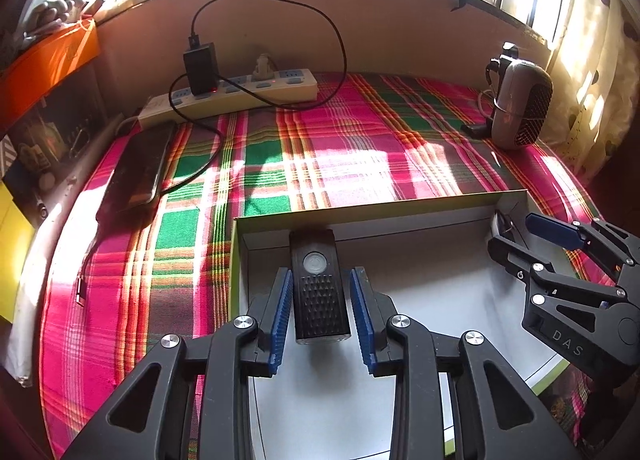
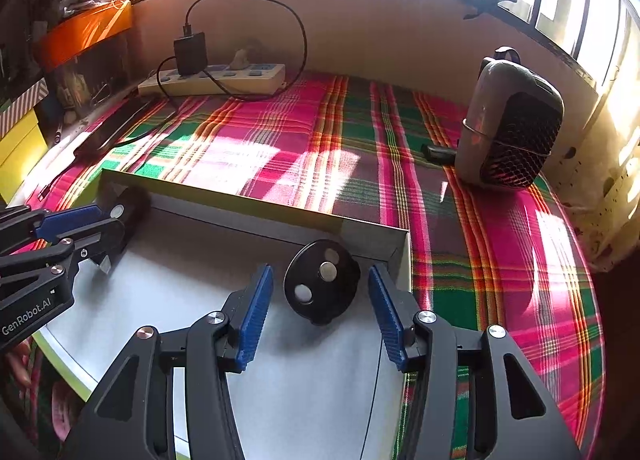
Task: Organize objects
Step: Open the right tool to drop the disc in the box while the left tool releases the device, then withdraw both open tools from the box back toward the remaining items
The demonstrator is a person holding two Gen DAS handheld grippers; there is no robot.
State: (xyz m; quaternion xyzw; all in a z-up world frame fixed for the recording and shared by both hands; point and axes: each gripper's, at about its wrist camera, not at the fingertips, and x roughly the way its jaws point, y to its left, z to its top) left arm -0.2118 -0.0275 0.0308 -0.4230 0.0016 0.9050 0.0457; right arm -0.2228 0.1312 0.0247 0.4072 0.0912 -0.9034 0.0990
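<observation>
While both sit inside the shallow white cardboard tray [image 1: 420,220], the left tool [image 1: 320,316] straddles the black rectangular light [image 1: 319,292], spread wide; the right tool [image 2: 320,312] gapes around the round black disc [image 2: 322,282].

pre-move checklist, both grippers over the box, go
1. Left gripper open, blue pads clear of the black rectangular device: ok.
2. Right gripper open, straddling the round black disc with gaps each side: ok.
3. Both items inside the white box, device at its far left corner, disc at its far right corner: ok.
4. Items lying flat on the box floor: device ok, disc cannot tell.
5. The two grippers apart from each other: ok.
6. Still outside the box on the plaid cloth: phone, grey mesh-front gadget: not ok.
</observation>
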